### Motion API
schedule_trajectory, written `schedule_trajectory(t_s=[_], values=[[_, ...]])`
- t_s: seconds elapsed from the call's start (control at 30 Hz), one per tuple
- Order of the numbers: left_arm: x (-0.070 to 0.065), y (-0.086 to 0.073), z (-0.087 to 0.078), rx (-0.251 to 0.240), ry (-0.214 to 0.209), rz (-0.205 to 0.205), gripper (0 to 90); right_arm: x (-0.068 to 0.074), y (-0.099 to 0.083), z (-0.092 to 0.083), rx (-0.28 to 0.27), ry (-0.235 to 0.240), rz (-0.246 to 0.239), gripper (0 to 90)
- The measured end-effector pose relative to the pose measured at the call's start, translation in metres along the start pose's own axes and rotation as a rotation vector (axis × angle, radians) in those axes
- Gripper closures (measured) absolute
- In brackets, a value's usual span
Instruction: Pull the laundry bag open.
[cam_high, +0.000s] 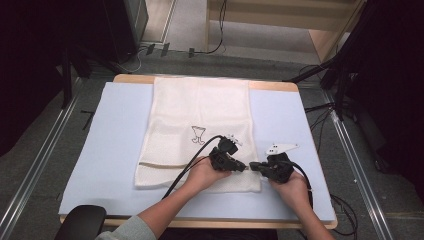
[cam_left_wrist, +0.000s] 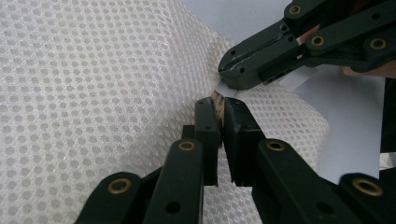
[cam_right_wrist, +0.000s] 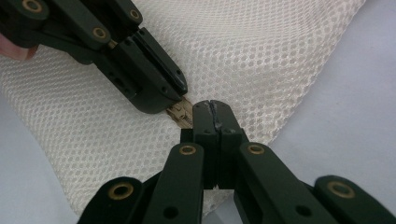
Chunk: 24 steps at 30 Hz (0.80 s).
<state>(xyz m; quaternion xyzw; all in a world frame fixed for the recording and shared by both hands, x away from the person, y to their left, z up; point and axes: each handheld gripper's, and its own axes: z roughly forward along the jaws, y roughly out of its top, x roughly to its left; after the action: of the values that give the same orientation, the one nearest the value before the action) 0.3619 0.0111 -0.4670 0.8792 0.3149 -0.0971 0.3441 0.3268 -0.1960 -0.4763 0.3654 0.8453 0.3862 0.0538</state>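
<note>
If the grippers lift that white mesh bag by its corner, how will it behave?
The mesh bag would probably droop limply: its netting already bulges in soft folds by the left gripper. It looks light, being thin and open-holed. The right gripper pinches its edge, so it may stretch there.

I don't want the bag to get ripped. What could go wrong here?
1. Both tongs pinch the white mesh laundry bag at one corner: the left tongs grip the beige zipper piece, and the right tongs clamp beside it. Pulling apart hard might tear the mesh.
2. The zipper piece is small, so it could slip out.
3. The tongs nearly touch and might bump.
</note>
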Motion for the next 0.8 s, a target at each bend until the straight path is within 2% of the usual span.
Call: schedule_trajectory(t_s=[0.07, 0.27, 0.47, 0.53, 0.57, 0.7, 0.73, 0.8], values=[[-0.001, 0.001, 0.000, 0.004, 0.006, 0.001, 87.8, 0.000, 0.000, 0.000, 0.000, 0.001, 0.002, 90.0], [0.004, 0.001, -0.002, 0.013, -0.032, -0.035, 88.7, 0.001, 0.000, 0.000, -0.002, -0.004, -0.006, 90.0], [0.006, 0.001, -0.006, 0.025, -0.032, -0.039, 88.8, 0.000, -0.002, 0.000, -0.010, 0.004, -0.002, 90.0], [0.008, 0.001, -0.008, 0.036, -0.039, -0.056, 88.9, 0.000, -0.002, 0.000, -0.007, 0.006, -0.003, 90.0], [0.009, 0.001, -0.009, 0.037, -0.050, -0.058, 88.9, 0.000, -0.002, 0.000, -0.008, 0.007, -0.007, 90.0], [0.008, 0.000, -0.012, 0.039, -0.036, -0.043, 89.0, 0.002, -0.002, 0.001, -0.005, 0.005, -0.015, 90.0], [0.010, -0.001, -0.013, 0.053, -0.035, -0.041, 89.1, 0.002, -0.002, 0.001, -0.005, 0.003, -0.017, 90.0], [0.013, -0.003, -0.016, 0.049, -0.045, -0.056, 89.1, 0.002, -0.002, 0.001, -0.006, 0.008, -0.011, 90.0]])
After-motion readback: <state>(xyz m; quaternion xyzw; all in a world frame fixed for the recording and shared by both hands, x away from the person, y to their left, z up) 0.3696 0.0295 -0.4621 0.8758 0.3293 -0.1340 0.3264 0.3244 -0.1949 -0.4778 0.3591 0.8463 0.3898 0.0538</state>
